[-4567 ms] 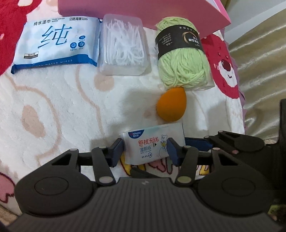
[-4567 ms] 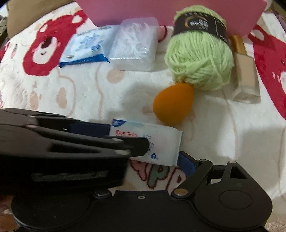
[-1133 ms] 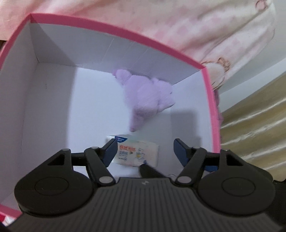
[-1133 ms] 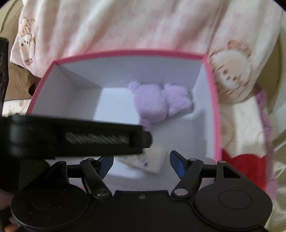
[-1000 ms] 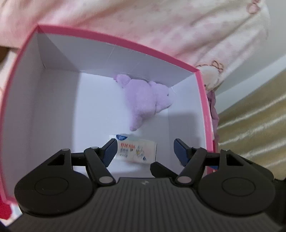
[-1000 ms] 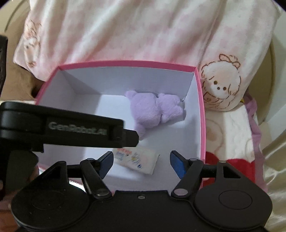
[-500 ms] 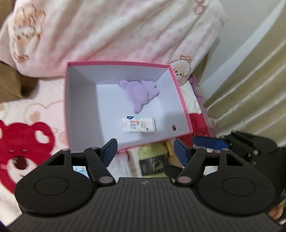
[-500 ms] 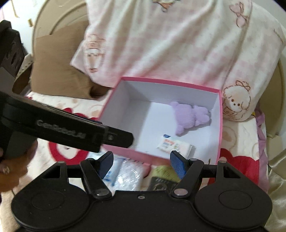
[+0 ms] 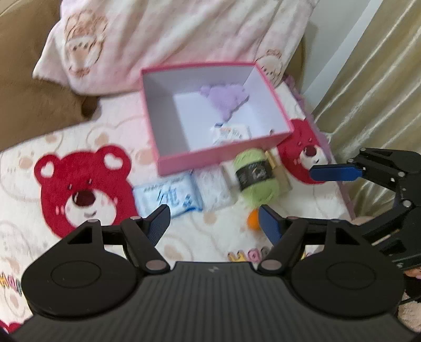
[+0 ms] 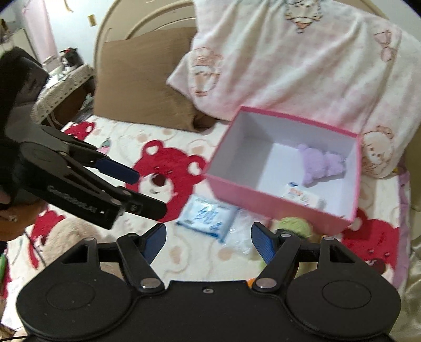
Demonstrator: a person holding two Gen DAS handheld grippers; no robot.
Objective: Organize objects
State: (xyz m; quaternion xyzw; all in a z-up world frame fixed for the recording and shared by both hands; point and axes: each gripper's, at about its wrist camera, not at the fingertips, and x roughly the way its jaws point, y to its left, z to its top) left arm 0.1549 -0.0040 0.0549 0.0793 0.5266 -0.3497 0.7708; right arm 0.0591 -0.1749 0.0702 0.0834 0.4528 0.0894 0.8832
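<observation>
Bear-print blanket (image 9: 86, 147) below, left gripper (image 9: 213, 219) and right gripper (image 10: 208, 240) jaws wide apart, holding nothing

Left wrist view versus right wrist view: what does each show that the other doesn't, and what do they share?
Only the left wrist view shows the orange sponge, the gold-capped bottle beside the yarn, and the yarn's black label.

Only the right wrist view shows the headboard and a bedside table at far left.

Both show the pink box holding the purple plush and small wipes pack, the blue wipes pack, green yarn, and both grippers, left and right, open and empty.
</observation>
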